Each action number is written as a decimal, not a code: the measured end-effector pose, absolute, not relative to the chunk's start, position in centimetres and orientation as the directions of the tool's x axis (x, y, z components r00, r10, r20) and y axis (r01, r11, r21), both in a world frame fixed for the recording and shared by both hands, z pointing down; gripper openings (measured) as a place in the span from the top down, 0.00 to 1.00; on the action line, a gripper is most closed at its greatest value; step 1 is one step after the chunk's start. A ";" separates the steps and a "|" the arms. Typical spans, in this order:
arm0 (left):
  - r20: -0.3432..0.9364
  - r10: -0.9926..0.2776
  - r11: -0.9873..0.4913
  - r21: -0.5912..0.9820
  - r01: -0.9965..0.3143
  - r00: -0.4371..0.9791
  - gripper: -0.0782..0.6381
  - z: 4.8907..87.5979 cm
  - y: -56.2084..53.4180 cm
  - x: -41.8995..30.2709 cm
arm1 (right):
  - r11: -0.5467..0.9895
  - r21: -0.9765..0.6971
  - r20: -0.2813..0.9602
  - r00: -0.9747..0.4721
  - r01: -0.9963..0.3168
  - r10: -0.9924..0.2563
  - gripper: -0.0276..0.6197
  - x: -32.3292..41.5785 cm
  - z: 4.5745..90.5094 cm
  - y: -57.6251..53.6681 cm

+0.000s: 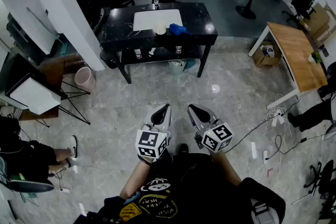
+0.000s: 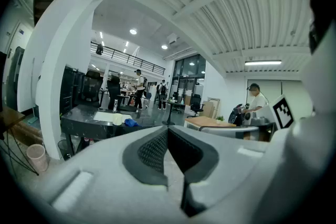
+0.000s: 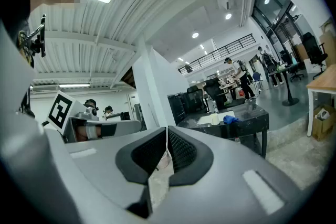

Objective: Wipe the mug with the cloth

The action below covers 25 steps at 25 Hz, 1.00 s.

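Seen steeply from above in the head view, a person stands on a grey marbled floor (image 1: 231,86), well apart from a black desk (image 1: 118,23) in the upper middle of the frame. A pale mug (image 1: 160,28) stands on the desk at the lower edge of a white mat (image 1: 147,18), with the blue cloth (image 1: 177,29) just to its right. At bottom centre, the left tongs (image 1: 164,111) and right tongs (image 1: 195,111) are side by side, roughly level, pointing toward the desk. Both are closed tight with nothing between them. This is probably just a carrying posture, since mug and cloth are out of reach. Wiping has not begun, and walking to the desk looks like the first step.
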<state>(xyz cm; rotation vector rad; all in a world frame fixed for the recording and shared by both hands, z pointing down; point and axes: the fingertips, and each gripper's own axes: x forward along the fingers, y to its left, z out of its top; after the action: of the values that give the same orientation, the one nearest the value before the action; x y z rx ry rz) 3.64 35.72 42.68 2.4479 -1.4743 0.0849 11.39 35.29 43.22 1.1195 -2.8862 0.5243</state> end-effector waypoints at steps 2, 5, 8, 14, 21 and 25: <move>0.199 -0.859 -0.432 0.215 -0.876 0.472 0.88 42.7 35.5 3.4 | 0.701 -0.325 0.110 -0.761 -0.635 -0.639 0.95 11.0 42.9 35.2; 0.204 -0.860 -0.430 0.209 -0.878 0.469 0.88 42.7 34.7 3.1 | 0.749 -0.337 0.053 -0.806 -0.570 -0.590 0.95 9.1 41.5 34.9; 0.203 -0.857 -0.441 0.188 -0.878 0.474 0.88 42.8 34.6 3.3 | 0.775 -0.285 0.043 -0.815 -0.564 -0.577 0.95 7.6 40.7 34.9; 0.213 -0.858 -0.431 0.193 -0.881 0.467 0.88 43.6 34.2 1.4 | 0.736 -0.291 0.083 -0.782 -0.612 -0.618 0.95 7.5 42.1 34.2; 0.253 -0.836 -0.428 0.255 -0.867 0.487 0.88 46.8 34.0 -0.7 | 0.654 -0.338 0.174 -0.728 -0.677 -0.663 0.95 8.2 46.1 33.9; 0.273 -0.822 -0.436 0.263 -0.860 0.500 0.88 48.2 32.1 -1.3 | 0.616 -0.405 0.167 -0.717 -0.675 -0.676 0.95 8.3 47.7 32.1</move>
<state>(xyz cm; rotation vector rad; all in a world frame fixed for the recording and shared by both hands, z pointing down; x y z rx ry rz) -1.28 32.12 48.16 2.3822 -1.4001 0.1460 8.32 32.11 47.70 1.1818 -2.8260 0.7067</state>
